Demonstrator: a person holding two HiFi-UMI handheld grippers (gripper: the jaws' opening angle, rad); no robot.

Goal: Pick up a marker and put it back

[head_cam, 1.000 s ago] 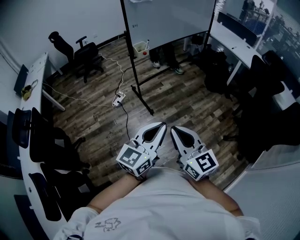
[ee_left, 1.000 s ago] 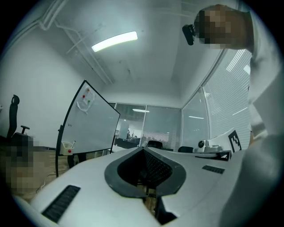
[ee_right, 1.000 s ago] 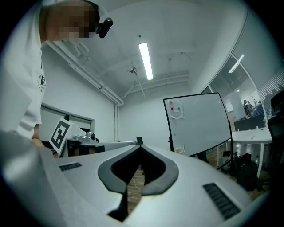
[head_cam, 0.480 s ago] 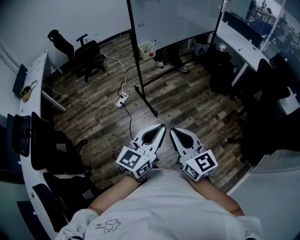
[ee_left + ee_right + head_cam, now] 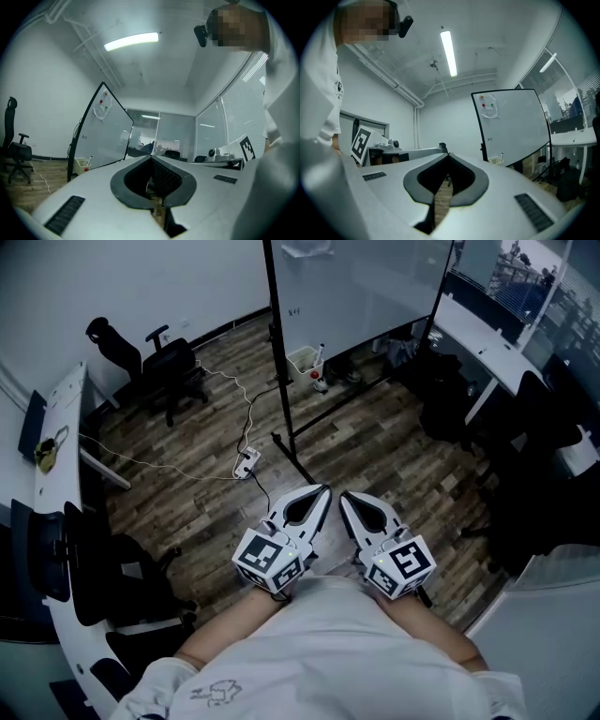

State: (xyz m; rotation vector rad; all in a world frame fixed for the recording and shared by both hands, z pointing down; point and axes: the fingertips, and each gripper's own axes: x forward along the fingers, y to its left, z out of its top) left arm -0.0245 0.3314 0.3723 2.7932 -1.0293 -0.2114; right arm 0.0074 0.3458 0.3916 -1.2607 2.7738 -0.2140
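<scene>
Both grippers are held side by side close to the person's chest, above a wood floor. My left gripper (image 5: 324, 489) and right gripper (image 5: 344, 495) both have their jaws together with nothing between them, and both point toward a whiteboard (image 5: 356, 277) on a black stand. A small white basket (image 5: 305, 359) hangs at the board's lower left with a marker (image 5: 320, 352) standing in it. The left gripper view shows my left gripper (image 5: 151, 157), the whiteboard (image 5: 105, 126) and the basket (image 5: 82, 164). The right gripper view shows my right gripper (image 5: 448, 154), the whiteboard (image 5: 511, 122) and the basket (image 5: 496, 160).
The stand's black foot (image 5: 292, 457) reaches across the floor toward me. A power strip (image 5: 247, 461) with a trailing cable lies left of it. Office chairs (image 5: 169, 357) stand at the far left by a white desk (image 5: 58, 427). Dark chairs and desks (image 5: 487, 343) fill the right side.
The view has moved toward the whiteboard: its stand, basket and the power strip sit lower and nearer in the head view. Both grippers keep their place and stay shut.
</scene>
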